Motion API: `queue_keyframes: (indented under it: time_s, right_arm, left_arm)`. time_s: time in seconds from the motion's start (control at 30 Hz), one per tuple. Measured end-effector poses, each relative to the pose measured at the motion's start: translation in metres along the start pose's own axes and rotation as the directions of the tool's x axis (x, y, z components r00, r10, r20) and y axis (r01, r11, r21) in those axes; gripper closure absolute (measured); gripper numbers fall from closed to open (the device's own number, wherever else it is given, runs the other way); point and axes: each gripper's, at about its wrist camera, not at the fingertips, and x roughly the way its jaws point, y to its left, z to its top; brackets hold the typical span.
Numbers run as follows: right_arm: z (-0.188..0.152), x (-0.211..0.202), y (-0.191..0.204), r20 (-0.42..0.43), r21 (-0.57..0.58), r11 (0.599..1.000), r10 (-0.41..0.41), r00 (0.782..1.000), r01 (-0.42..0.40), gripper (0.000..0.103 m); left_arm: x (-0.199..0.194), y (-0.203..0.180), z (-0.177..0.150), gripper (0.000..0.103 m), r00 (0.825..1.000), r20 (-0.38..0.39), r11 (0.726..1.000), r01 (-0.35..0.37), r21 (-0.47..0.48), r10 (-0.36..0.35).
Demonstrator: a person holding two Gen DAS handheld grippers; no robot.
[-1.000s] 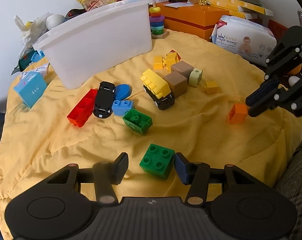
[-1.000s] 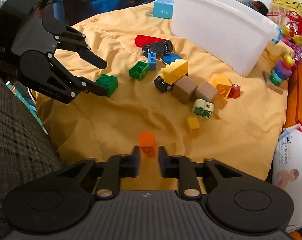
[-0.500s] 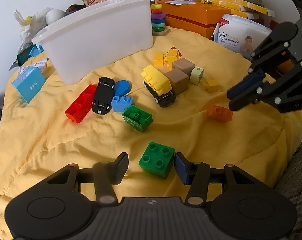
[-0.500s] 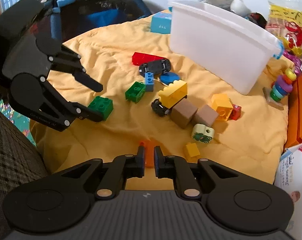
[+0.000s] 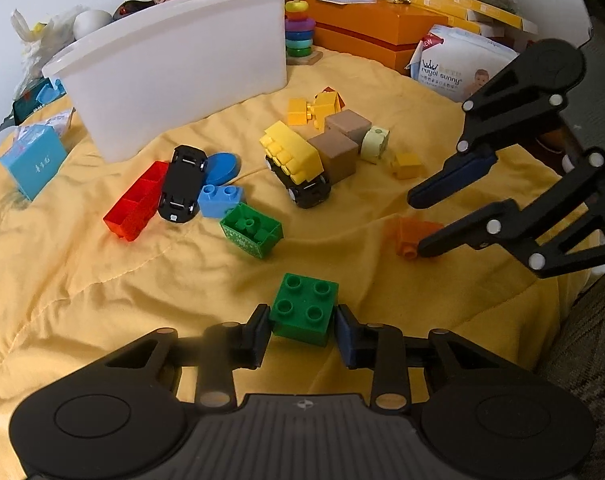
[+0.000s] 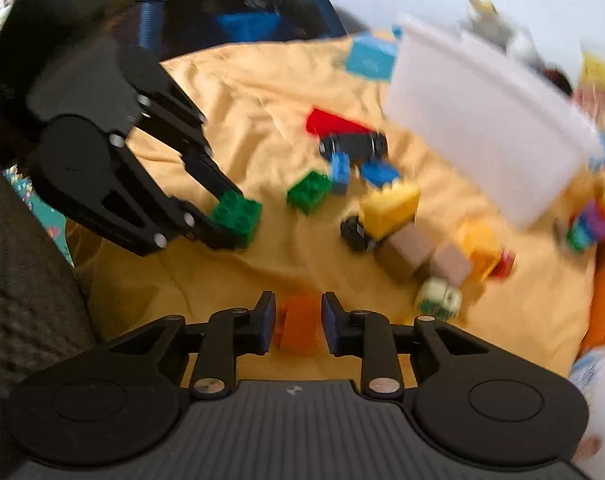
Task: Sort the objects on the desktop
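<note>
My left gripper [image 5: 302, 330] is shut on a green four-stud brick [image 5: 304, 312] at the near edge of the yellow cloth [image 5: 82, 280]; it also shows in the right wrist view [image 6: 238, 216]. My right gripper [image 6: 298, 322] is open around an orange brick [image 6: 300, 326], its pads apart from the brick's sides; in the left wrist view the brick [image 5: 410, 234] lies on the cloth between the right gripper's fingers [image 5: 450, 180]. A white bin [image 5: 174, 80] stands at the back.
On the cloth lie a red brick [image 5: 136, 202], a black toy car [image 5: 182, 184], a blue brick [image 5: 220, 200], a second green brick [image 5: 252, 230], a yellow truck [image 5: 296, 164], brown cubes [image 5: 338, 148] and small yellow bricks [image 5: 406, 165]. Boxes [image 5: 374, 28] and a ring stacker [image 5: 298, 34] stand behind.
My left gripper has closed onto the green brick. My right gripper has opened wider around the orange brick, and the right wrist view is now blurred by motion.
</note>
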Motion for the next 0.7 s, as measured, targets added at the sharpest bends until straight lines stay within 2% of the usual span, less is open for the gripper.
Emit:
queue_keyframes:
  time_s: [0.07,0.13,0.2,0.27,0.37,0.47,0.57,0.63,0.7]
  right_arm:
    - [0.001,-0.001,0.002,-0.005,-0.017,1.000,0.011,1.000,-0.011,0.075]
    - [-0.001,0.009,-0.003,-0.070,0.030,0.999,0.039,0.997,-0.037,0.075]
    - [-0.004,0.013,-0.007,-0.076,0.053,0.998,0.022,0.997,-0.018,0.075]
    - [-0.007,0.020,-0.011,-0.119,0.069,0.998,-0.001,0.993,0.009,0.083]
    - [-0.012,0.017,-0.015,-0.104,0.113,0.994,0.009,0.995,0.002,0.086]
    - [-0.008,0.008,-0.021,-0.074,0.127,0.992,-0.011,0.997,0.020,0.086]
    - [0.009,-0.006,-0.037,-0.018,0.132,0.990,-0.046,0.999,0.048,0.086]
    - [0.025,-0.016,-0.051,0.035,0.131,0.988,-0.086,0.996,0.081,0.086]
    - [0.045,-0.024,-0.069,0.109,0.138,0.982,-0.142,0.984,0.127,0.086]
  left_arm:
    - [0.001,0.001,0.001,0.065,1.000,-0.001,1.000,0.004,0.001,-0.004]
    - [0.002,0.001,0.002,0.065,1.000,-0.001,1.000,0.008,0.002,-0.008]
    - [0.003,0.001,0.002,0.065,1.000,-0.002,1.000,0.009,0.006,-0.009]
    - [0.004,0.000,0.002,0.066,1.000,0.002,1.000,0.012,0.010,-0.012]
    - [0.000,0.003,0.004,0.067,1.000,0.022,1.000,0.021,0.001,-0.021]
    - [-0.019,0.009,0.019,0.067,0.995,0.101,1.000,0.007,-0.009,-0.006]
    - [-0.040,0.022,0.046,0.067,0.979,0.202,0.999,-0.032,-0.017,0.035]
    - [-0.053,0.034,0.068,0.067,0.961,0.269,0.998,-0.057,-0.024,0.062]
    - [-0.063,0.046,0.093,0.067,0.936,0.339,0.995,-0.096,-0.015,0.095]
